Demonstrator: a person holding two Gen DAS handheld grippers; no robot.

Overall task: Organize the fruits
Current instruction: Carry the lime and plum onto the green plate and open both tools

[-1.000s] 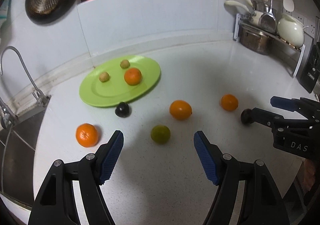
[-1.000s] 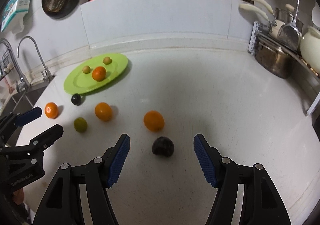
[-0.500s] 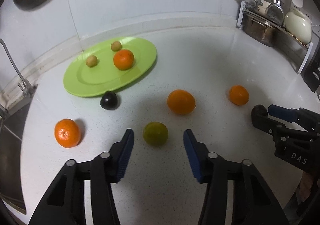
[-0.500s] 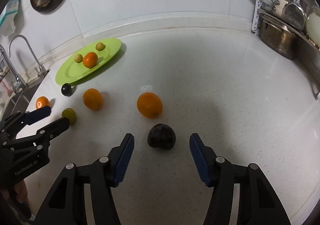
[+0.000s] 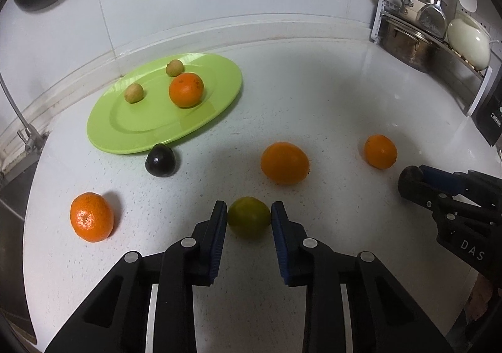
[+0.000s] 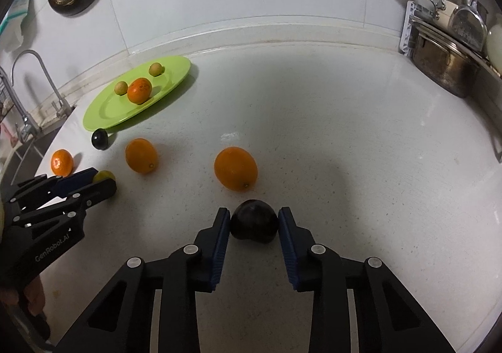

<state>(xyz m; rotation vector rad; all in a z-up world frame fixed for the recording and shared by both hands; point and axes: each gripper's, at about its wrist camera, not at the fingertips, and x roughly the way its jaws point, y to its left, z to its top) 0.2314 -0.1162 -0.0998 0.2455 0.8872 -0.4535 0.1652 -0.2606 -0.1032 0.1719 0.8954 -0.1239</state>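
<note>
On the white counter [image 5: 313, 95], both jaws clamp fruit: left closing on green fruit [image 5: 248, 216], right on dark fruit [image 6: 254, 221].

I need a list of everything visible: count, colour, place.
plate: one, light green, counter's back left
small fruits: two, yellow-green, on plate
oranges: four, orange; one on plate, three on counter
dark fruits: two, near-black; one beside plate, one in right tool
green fruit: one, green, in left tool
pot: one, metal, far right
left tool: one, black-blue, closing on green fruit
right tool: one, black-blue, shut on dark fruit
</note>
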